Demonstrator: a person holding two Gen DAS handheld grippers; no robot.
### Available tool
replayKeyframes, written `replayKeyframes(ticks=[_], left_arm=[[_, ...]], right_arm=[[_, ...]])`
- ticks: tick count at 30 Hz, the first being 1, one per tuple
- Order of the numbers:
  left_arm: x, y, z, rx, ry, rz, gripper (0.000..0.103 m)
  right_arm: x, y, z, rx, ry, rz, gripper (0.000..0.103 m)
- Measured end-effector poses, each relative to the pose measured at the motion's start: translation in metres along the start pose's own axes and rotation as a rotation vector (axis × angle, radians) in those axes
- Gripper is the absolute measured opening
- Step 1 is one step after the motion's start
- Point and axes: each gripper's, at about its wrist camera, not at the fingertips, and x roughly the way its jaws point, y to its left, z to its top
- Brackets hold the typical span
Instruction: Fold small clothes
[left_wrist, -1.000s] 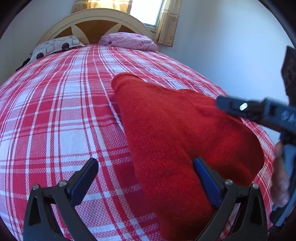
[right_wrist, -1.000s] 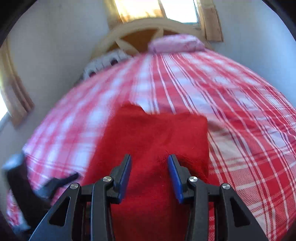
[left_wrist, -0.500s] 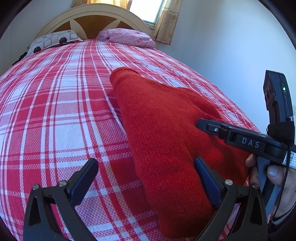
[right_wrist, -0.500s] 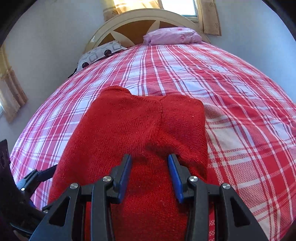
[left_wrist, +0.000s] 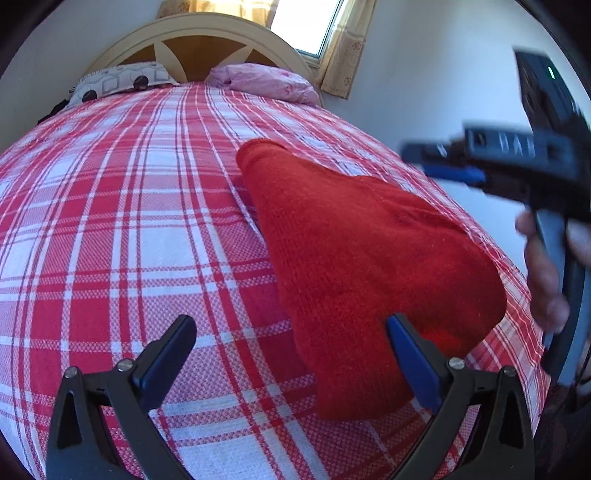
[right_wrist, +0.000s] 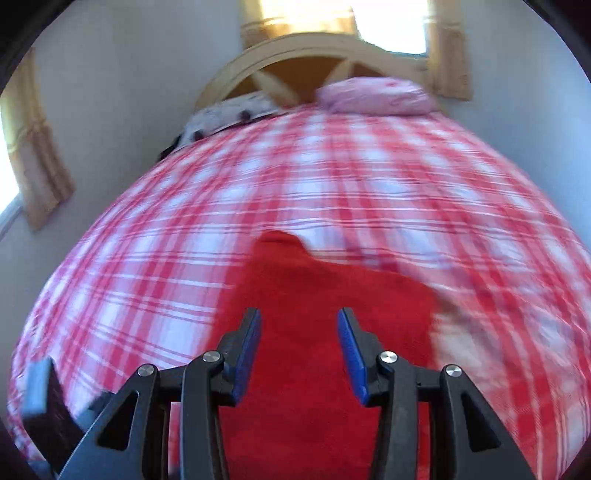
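Note:
A red knitted garment (left_wrist: 362, 251) lies folded into a thick pad on the plaid bed cover (left_wrist: 129, 221), near the bed's right edge. My left gripper (left_wrist: 291, 354) is open wide and low over the cover. Its right finger (left_wrist: 410, 354) rests at the garment's near edge, and only the garment's near left corner lies between the jaws. My right gripper (right_wrist: 299, 321) hovers above the red garment (right_wrist: 325, 295), jaws apart with nothing between them. In the left wrist view the right gripper (left_wrist: 428, 162) is blurred, raised off the cloth and held by a hand (left_wrist: 543, 266).
A pink pillow (left_wrist: 266, 79) and a patterned pillow (left_wrist: 122, 79) lie against the curved headboard (left_wrist: 199, 44) at the far end. A white wall (left_wrist: 424, 74) runs close along the bed's right side. Curtained windows sit behind the headboard and at the left (right_wrist: 33, 155).
The right gripper has lifted off the garment and drawn back, and its view is now blurred. The garment stays flat on the bed. The left gripper has hardly moved.

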Motion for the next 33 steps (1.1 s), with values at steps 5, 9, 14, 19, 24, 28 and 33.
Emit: replayKeyframes(ticks=[5,9,14,19,24,28,33], left_arm=[[0.004,0.01,0.0,-0.04,0.032,-0.027,0.103],[0.005,0.016,0.0,-0.076,0.033,-0.027,0.103],[0.007,0.016,0.0,-0.077,0.039,-0.038,0.103],[0.008,0.016,0.001,-0.074,0.038,-0.042,0.103],[0.007,0.016,-0.001,-0.071,0.037,-0.04,0.103],[0.007,0.013,-0.002,-0.059,0.042,-0.045,0.103],[0.007,0.002,-0.002,0.005,0.05,-0.016,0.103]], right_arm=[[0.094,0.044,0.002,-0.125,0.241,0.064,0.044],[0.13,0.05,0.001,-0.131,0.283,0.01,0.05],[0.114,0.038,0.003,-0.096,0.255,0.039,0.049],[0.053,0.022,-0.009,-0.055,0.128,0.025,0.049],[0.0,0.002,-0.04,-0.087,0.089,-0.08,0.049],[-0.001,-0.026,-0.07,-0.05,0.15,-0.056,0.049],[-0.003,-0.039,-0.075,0.001,0.095,-0.021,0.049]])
